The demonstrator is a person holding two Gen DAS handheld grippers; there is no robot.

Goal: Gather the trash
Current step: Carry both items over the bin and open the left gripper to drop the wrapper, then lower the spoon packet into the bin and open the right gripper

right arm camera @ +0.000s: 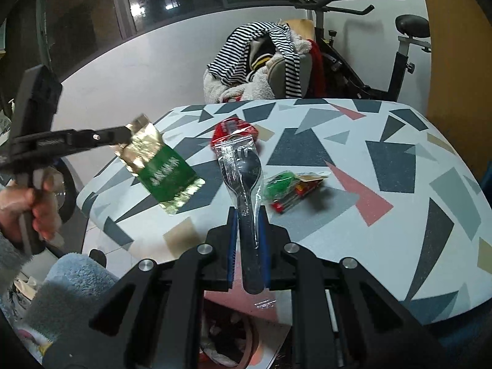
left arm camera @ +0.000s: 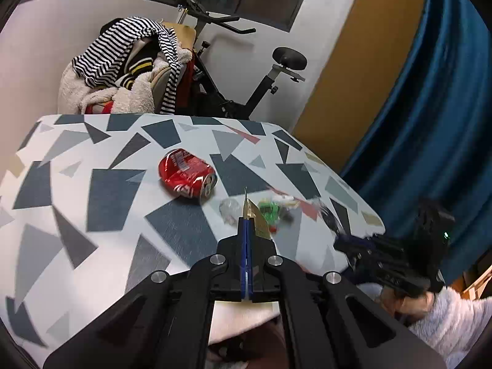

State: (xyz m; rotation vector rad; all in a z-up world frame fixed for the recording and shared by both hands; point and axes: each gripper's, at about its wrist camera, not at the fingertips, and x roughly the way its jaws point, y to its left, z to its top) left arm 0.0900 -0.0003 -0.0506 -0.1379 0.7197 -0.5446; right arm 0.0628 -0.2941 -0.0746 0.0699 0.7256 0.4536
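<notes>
Both of your grippers are clamped on trash above the near edge of the table.

Your left gripper (left arm camera: pixel 247 215) pinches a crinkled gold-and-green foil wrapper (right arm camera: pixel 163 166) at its top edge, so the flat pouch hangs beyond the table's (right arm camera: pixel 384 166) near left corner. Your right gripper (right arm camera: pixel 249 215) grips a black plastic spork sealed in a clear, shiny sleeve (right arm camera: pixel 243 166), handle between the blue pads, bowl pointing toward the far edge. On the smooth tabletop, printed with grey, pink and tan angular shards, 1 crushed red aluminium can (left arm camera: pixel 186 176) lies dented on its side near the middle. A small glossy packet with green and red print (right arm camera: pixel 289 189) rests closer to the near edge, just beside the spork's tip.
</notes>
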